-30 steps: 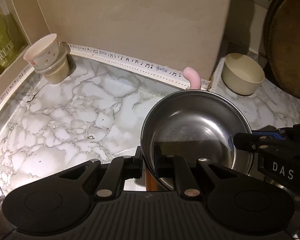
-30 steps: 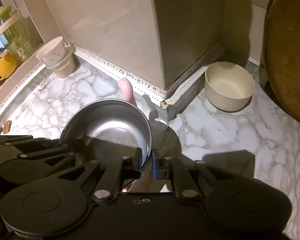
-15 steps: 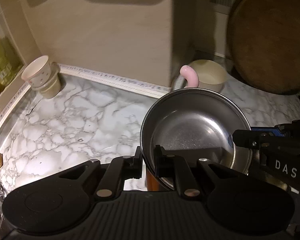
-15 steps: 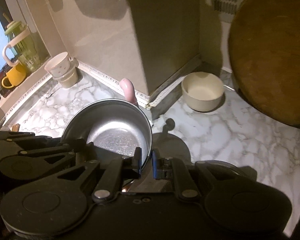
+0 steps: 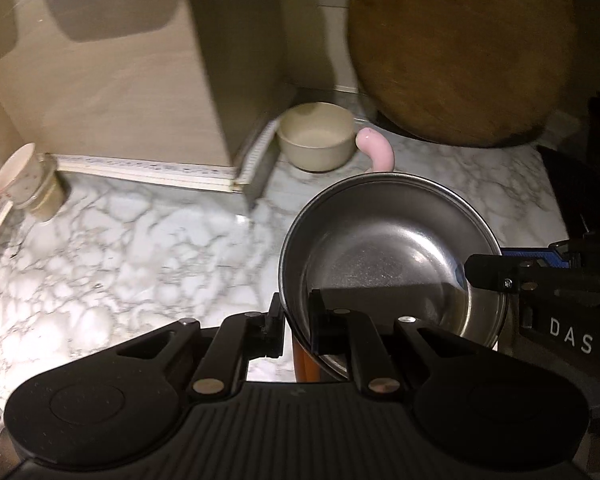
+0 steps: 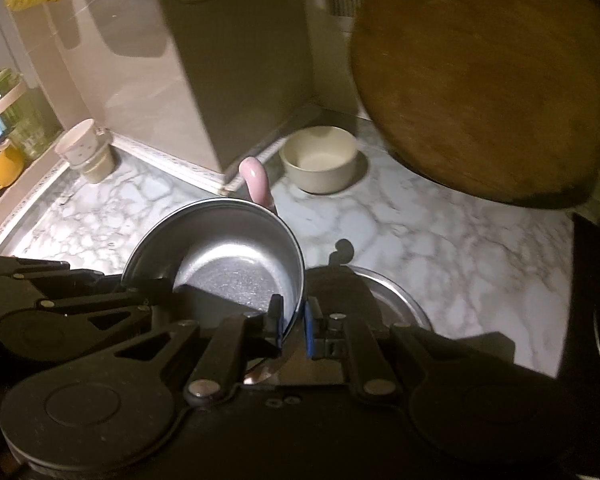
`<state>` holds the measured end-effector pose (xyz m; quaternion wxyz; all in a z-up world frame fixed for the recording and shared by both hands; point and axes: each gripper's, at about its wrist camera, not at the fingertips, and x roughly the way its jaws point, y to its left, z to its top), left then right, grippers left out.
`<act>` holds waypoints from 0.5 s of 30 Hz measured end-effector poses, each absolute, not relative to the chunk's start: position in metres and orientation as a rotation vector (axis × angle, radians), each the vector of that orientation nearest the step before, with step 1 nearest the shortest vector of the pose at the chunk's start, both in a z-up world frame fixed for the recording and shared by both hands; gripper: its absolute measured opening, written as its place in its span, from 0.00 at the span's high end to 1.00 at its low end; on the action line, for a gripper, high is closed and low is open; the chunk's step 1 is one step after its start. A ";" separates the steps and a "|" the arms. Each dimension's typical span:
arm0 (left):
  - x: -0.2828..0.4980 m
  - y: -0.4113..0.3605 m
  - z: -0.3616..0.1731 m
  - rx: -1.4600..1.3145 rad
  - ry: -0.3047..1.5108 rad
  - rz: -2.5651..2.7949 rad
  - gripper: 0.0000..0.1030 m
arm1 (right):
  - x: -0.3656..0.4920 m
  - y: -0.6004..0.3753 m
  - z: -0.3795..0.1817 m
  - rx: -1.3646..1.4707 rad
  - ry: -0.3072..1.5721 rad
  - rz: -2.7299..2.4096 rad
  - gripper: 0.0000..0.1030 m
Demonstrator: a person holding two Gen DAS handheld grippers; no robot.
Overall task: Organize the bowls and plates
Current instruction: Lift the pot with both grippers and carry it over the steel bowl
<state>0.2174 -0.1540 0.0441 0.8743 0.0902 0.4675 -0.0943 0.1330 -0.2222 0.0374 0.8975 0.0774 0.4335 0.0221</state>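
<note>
Both grippers, left (image 5: 296, 322) and right (image 6: 293, 322), are clenched on the rim of the steel pan (image 5: 388, 256), held above the tabletop (image 5: 120, 248) (2 thin grips). Uneven motion could twist it loose near the cream bowl (image 5: 316, 142).

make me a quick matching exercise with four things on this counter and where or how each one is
Things:
1. metal pan
2. cream bowl
3. round wooden board
4. stacked cups

States:
A. leaning upright at the back right
B. on the marble by the wall corner
C. gripped at its rim by both tongs
D. at the far left edge of the counter

Pairs: 1-C, 2-B, 3-A, 4-D
</note>
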 end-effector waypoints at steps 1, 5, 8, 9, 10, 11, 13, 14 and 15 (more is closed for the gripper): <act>0.216 -0.158 0.042 0.194 0.979 -0.207 0.90 | 0.130 -0.226 0.035 0.160 0.902 0.036 0.90; 0.214 -0.174 0.032 0.206 0.997 -0.241 0.90 | 0.121 -0.239 0.025 0.175 0.918 0.003 0.89; 0.215 -0.183 0.022 0.205 1.013 -0.267 0.90 | 0.117 -0.247 0.018 0.181 0.932 -0.020 0.89; 0.216 -0.186 0.018 0.204 1.017 -0.276 0.90 | 0.117 -0.249 0.015 0.183 0.936 -0.027 0.89; 0.217 -0.188 0.015 0.203 1.021 -0.285 0.90 | 0.116 -0.251 0.012 0.183 0.941 -0.035 0.89; 0.218 -0.191 0.012 0.202 1.028 -0.293 0.90 | 0.116 -0.254 0.009 0.186 0.948 -0.042 0.89; 0.220 -0.196 0.006 0.205 1.041 -0.307 0.90 | 0.115 -0.258 0.005 0.191 0.959 -0.055 0.89; 0.221 -0.198 0.003 0.209 1.044 -0.311 0.90 | 0.115 -0.260 0.002 0.193 0.964 -0.059 0.89; 0.221 -0.201 0.000 0.216 1.045 -0.316 0.90 | 0.115 -0.262 -0.001 0.194 0.970 -0.064 0.89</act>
